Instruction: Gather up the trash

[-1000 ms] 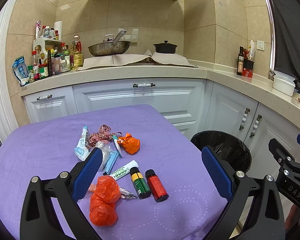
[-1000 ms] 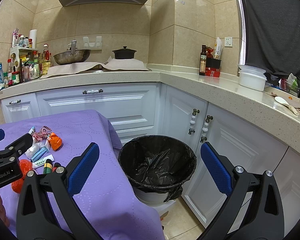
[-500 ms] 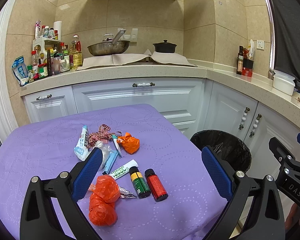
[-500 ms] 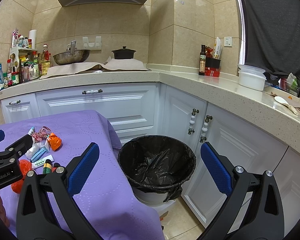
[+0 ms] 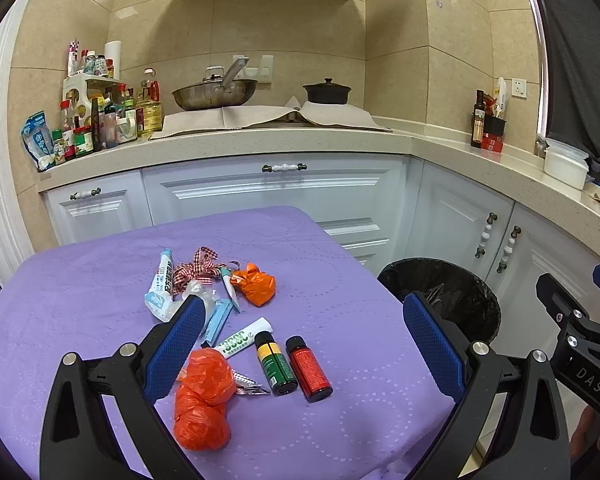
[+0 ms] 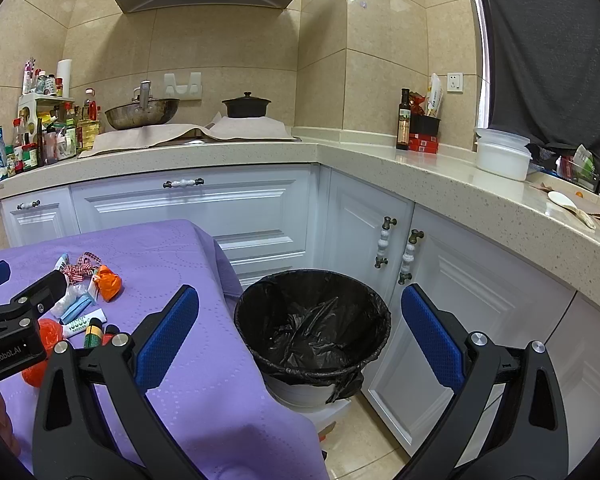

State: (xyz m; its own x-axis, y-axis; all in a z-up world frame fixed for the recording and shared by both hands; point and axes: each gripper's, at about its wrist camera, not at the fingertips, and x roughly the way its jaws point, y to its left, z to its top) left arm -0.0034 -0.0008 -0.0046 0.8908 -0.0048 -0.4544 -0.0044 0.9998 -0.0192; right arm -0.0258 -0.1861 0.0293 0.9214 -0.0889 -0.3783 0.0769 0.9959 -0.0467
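Trash lies on a purple tablecloth (image 5: 80,292): a crumpled orange bag (image 5: 202,398) at the front, a smaller orange wad (image 5: 256,284), a green bottle (image 5: 275,364), a red bottle (image 5: 308,368), a white tube (image 5: 240,338), a toothpaste tube (image 5: 160,286) and a checked ribbon (image 5: 198,266). My left gripper (image 5: 300,340) is open and empty above the bottles. My right gripper (image 6: 300,332) is open and empty above the black-lined trash bin (image 6: 312,324), which stands on the floor right of the table.
White cabinets (image 5: 268,192) and a stone counter (image 6: 440,176) wrap the back and right. A wok (image 5: 214,94), a black pot (image 5: 326,92) and condiment bottles (image 5: 96,120) stand on the counter. The table edge (image 6: 236,292) is next to the bin.
The left wrist view has shifted very slightly. Both grippers stay open and nothing on the table has moved.
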